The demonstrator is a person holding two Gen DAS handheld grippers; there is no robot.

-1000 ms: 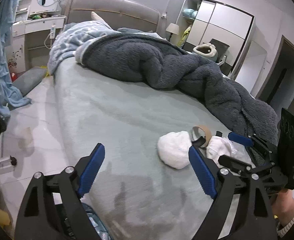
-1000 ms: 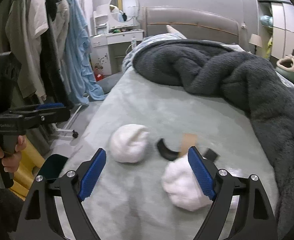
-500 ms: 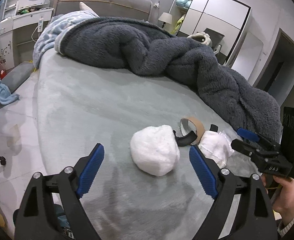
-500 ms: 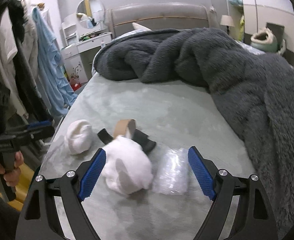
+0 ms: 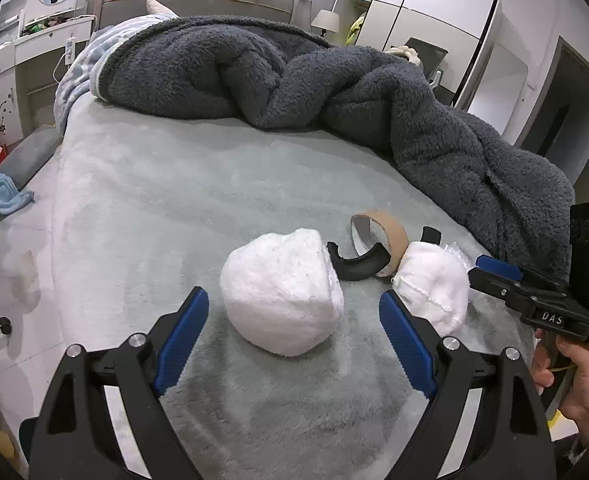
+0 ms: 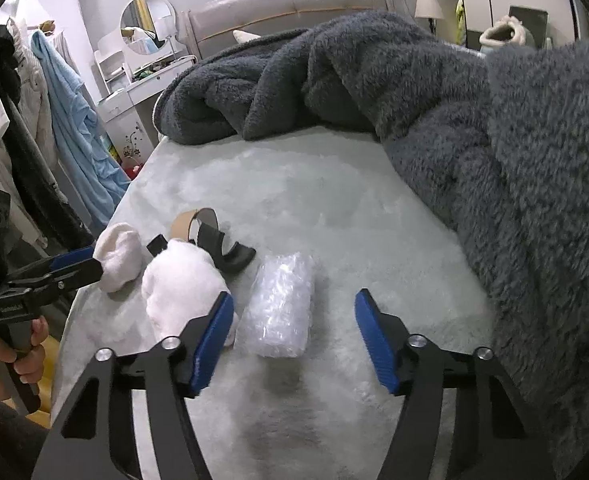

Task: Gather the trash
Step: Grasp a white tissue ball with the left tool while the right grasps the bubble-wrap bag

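Observation:
Trash lies on the grey bed sheet [image 5: 154, 200]. A large white wad [image 5: 280, 292] sits between the open fingers of my left gripper [image 5: 294, 328]. Behind it lie a curved black piece [image 5: 358, 264], a cardboard ring [image 5: 386, 232] and a second white wad [image 5: 434, 284]. My right gripper [image 6: 294, 332] is open, with a clear crumpled plastic bag [image 6: 282, 308] between its fingers. The second wad [image 6: 182, 284] touches its left finger. The first wad [image 6: 118, 256], black piece [image 6: 230, 256] and ring [image 6: 182, 222] lie beyond. Each gripper shows in the other's view: the right one [image 5: 494, 276], the left one [image 6: 74, 268].
A dark fluffy blanket [image 5: 334, 92] is heaped along the far and right side of the bed [image 6: 514, 160]. The bed edge drops to a pale floor [image 5: 6, 264] on the left. Clothes [image 6: 66, 120] hang by a dresser [image 6: 134, 96].
Both grippers have moved forward and lower over the bed. The first wad now sits between my left fingers. My right gripper has shifted right, from the second wad to the plastic bag.

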